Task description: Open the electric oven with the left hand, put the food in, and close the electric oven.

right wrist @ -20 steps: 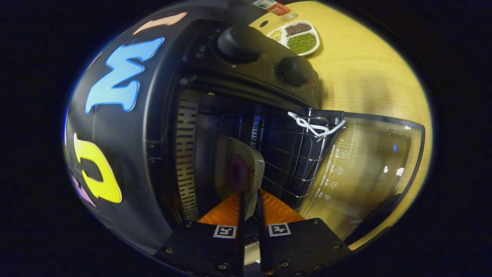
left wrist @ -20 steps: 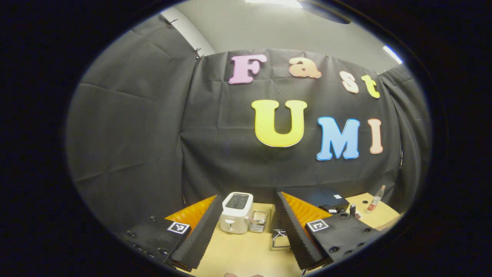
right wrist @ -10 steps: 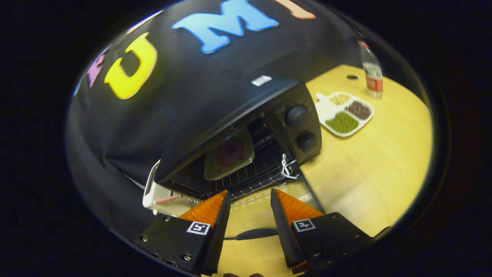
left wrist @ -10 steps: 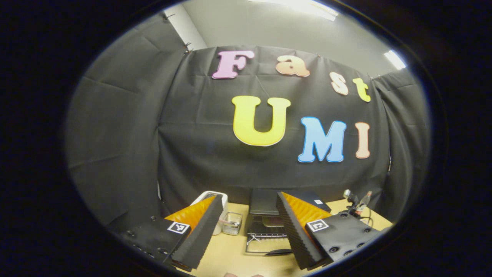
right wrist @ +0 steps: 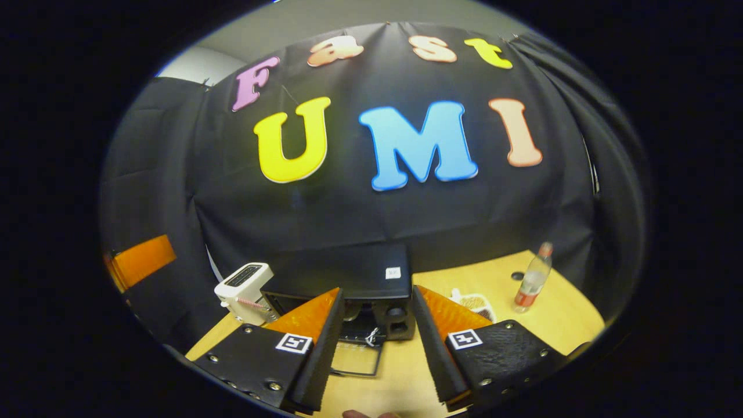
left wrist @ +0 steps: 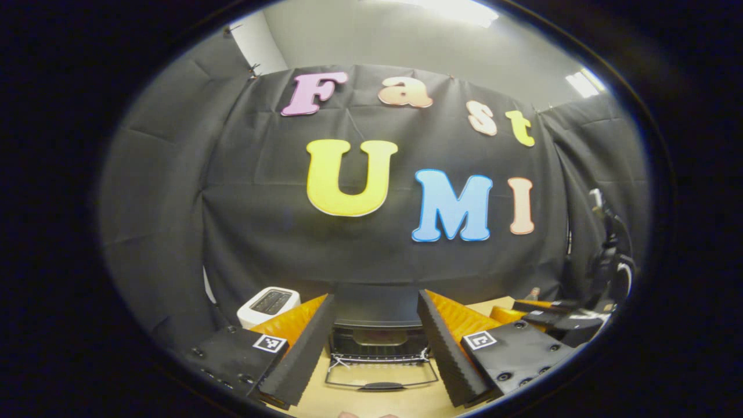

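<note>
While the oven (left wrist: 376, 325) door (left wrist: 380, 374) lies open with food inside, both hand-held grippers—left (left wrist: 376, 348), right (right wrist: 376, 342)—hang open, empty; risk: left one overshoots the handle, or slams.

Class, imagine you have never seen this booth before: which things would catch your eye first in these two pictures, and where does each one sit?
The black electric oven at the back of the wooden table draws the eye first: its glass door lies folded down toward the viewer, with a plate of food on the rack inside. To its left stands a white toaster, to its right a plastic bottle. Both the left gripper and the right gripper are open and hold nothing.
</note>
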The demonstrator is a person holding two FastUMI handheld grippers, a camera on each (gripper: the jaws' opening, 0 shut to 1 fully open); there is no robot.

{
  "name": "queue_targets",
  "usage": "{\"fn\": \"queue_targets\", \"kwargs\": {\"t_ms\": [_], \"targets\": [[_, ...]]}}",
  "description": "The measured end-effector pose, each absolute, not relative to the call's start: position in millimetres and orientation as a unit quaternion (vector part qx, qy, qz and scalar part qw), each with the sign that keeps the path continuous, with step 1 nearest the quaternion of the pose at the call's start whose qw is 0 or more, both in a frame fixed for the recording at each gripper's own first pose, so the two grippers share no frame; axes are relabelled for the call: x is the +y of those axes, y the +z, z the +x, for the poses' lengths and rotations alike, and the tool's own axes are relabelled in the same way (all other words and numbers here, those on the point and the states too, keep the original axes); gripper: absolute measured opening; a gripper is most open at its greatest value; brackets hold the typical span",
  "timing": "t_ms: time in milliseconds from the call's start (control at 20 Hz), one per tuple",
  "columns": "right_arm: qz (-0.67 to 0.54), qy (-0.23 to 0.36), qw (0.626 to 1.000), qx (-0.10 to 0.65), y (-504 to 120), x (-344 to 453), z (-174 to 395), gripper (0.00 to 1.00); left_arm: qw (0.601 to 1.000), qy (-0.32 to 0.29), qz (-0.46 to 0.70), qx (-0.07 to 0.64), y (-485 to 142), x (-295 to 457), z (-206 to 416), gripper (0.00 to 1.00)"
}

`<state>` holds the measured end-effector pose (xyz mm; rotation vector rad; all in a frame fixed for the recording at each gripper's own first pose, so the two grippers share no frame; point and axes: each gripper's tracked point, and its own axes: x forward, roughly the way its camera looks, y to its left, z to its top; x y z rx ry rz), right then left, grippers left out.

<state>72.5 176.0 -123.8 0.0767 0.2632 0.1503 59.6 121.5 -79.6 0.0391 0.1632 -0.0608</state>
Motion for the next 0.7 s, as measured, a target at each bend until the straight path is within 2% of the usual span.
{"fn": "queue_targets", "kwargs": {"t_ms": [50,100,150,200,250,300,350,450,500,550,700], "targets": [[0.043,0.08,0.989,0.114,-105.7,169.0,68.2,0.75,0.996,-0.035,0.018,0.08,-79.2,111.0,61.4,0.99],[0.044,0.083,0.991,0.093,-86.4,159.6,62.1,0.84,0.996,-0.038,0.018,0.077,-78.8,101.3,63.1,0.91],[0.026,0.084,0.994,0.069,-67.1,147.5,57.6,0.89,0.996,-0.039,0.02,0.075,-79.8,95.0,64.9,0.91],[0.004,0.07,0.996,0.048,-45.6,126.7,58.9,0.99,0.996,-0.039,0.023,0.077,-84.1,88.8,67.2,0.99],[-0.006,0.065,0.997,0.03,-30.3,113.5,57.4,0.94,0.996,-0.04,0.022,0.082,-87.5,82.2,68.9,0.99],[-0.007,0.062,0.998,0.021,-23.6,110.9,57.9,1.0,0.995,-0.041,0.023,0.088,-92.3,76.6,71.2,0.92],[-0.004,0.06,0.998,0.021,-21.0,105.7,57.5,1.0,0.994,-0.043,0.025,0.097,-97.3,71.8,73.4,0.92],[0.007,0.053,0.998,0.026,-25.2,91.8,54.5,1.0,0.991,-0.045,0.029,0.126,-113.6,64.3,74.7,0.99],[0.012,0.051,0.998,0.027,-26.3,85.5,52.9,1.0,0.988,-0.049,0.033,0.144,-124.1,60.8,75.5,0.95],[0.016,0.049,0.998,0.029,-27.2,80.3,52.5,1.0,0.985,-0.054,0.036,0.161,-132.7,57.9,76.4,0.99],[0.021,0.046,0.998,0.037,-32.7,65.0,50.5,1.0,0.972,-0.059,0.04,0.226,-174.0,56.3,74.2,0.99]]}}
